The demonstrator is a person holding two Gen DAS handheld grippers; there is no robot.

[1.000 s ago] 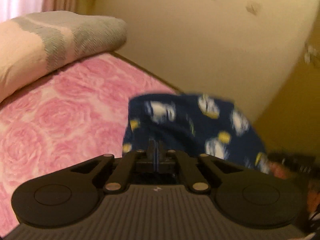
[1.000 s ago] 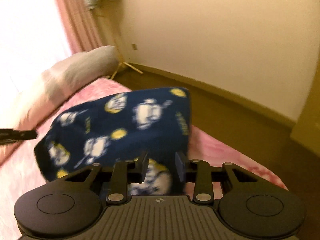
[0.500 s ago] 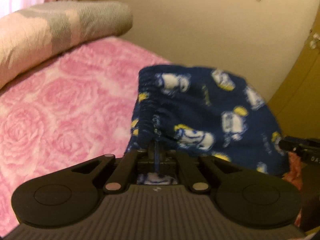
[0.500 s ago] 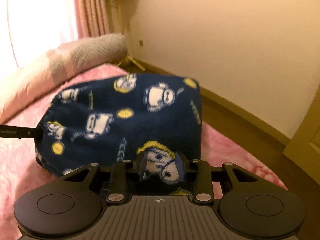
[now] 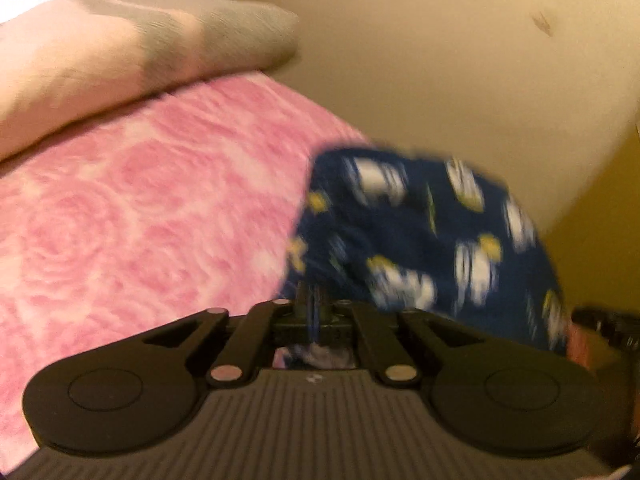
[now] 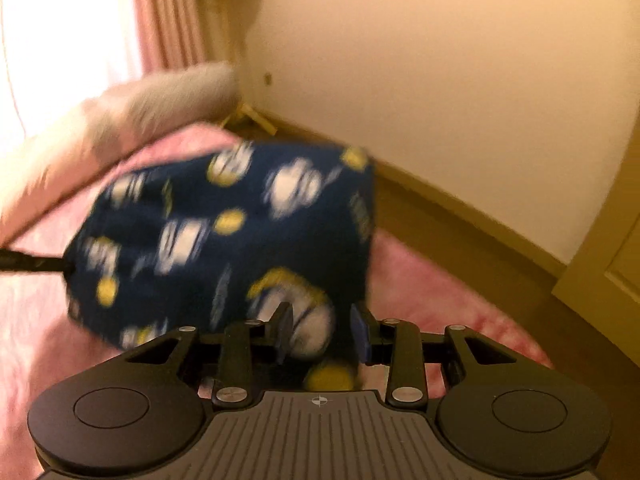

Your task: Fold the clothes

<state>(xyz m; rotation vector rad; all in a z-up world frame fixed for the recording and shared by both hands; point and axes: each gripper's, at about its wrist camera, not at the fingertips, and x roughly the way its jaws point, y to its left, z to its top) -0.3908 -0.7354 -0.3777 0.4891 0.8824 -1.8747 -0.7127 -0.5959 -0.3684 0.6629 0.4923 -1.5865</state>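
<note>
The left gripper [image 5: 312, 306] has its two fingers squeezed tight together on a thin edge of the blue pajama cloth [image 5: 420, 240]. The right gripper [image 6: 322, 334] has its fingers partly apart, with a bunch of the same blue pajama cloth [image 6: 224, 236] sitting between them. It is hard to tell if those fingers really pinch the cloth or if it only lies there, because the picture is blurry.

The cloth is dark blue with white and yellow cartoon shapes. It hangs up in the air above the pink bed cover [image 5: 140, 208], stretched between the two grippers. In the right view the left gripper's tip [image 6: 32, 262] shows at the far left corner of the cloth. The gray and cream pillow [image 5: 132, 52] lies on the bed cover, behind the cloth and well apart from it. The wall [image 6: 440, 80] and the brown floor [image 6: 460, 240] are past the edge of the bed cover.

It looks like the step now is to lift the cloth and spread it out flat. Next, it probably needs to come down onto the pink bed cover, smooth and with no bumps. Both corners should stay level, so the fold comes out straight.
</note>
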